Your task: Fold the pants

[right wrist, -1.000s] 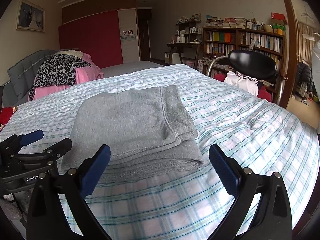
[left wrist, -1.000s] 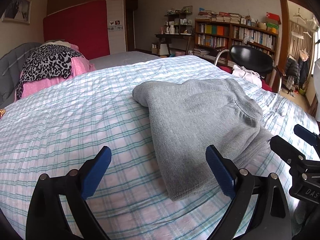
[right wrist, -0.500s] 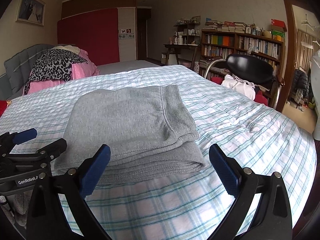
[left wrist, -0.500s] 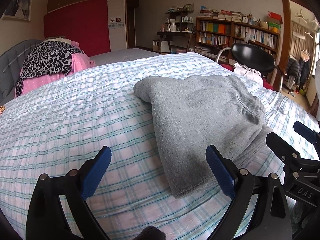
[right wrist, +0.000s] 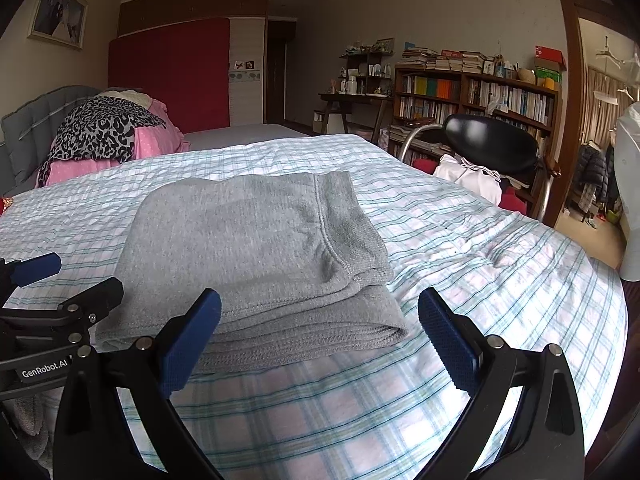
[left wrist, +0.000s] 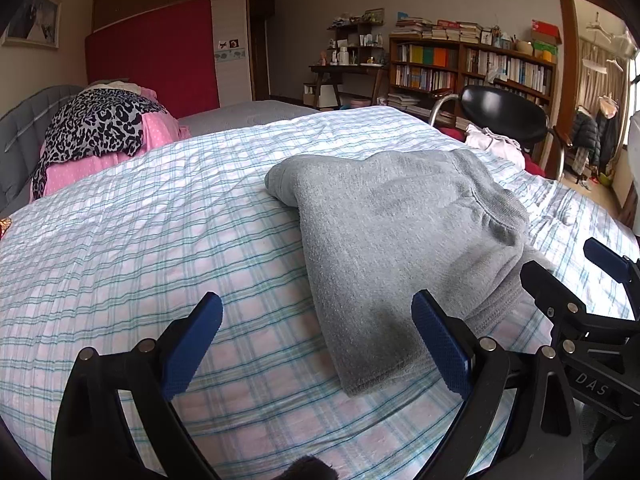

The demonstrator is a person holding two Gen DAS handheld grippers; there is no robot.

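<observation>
The grey pants lie folded in a compact stack on the plaid bed, both the left gripper and the right gripper hang spread wide and empty near its near edge, so folding appears complete and the next move likely calls only for retreat.

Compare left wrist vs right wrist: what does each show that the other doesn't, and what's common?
Left wrist only: the right claw at its right edge, and the long side of the folded gray pants.

Right wrist only: the left claw at its left edge, the stacked fold layers at the pants' near end, and the whole framed picture on the wall.

Both: pants on the plaid bed, both claws open and holding nothing, bookshelf, black chair, leopard-print cloth.
</observation>
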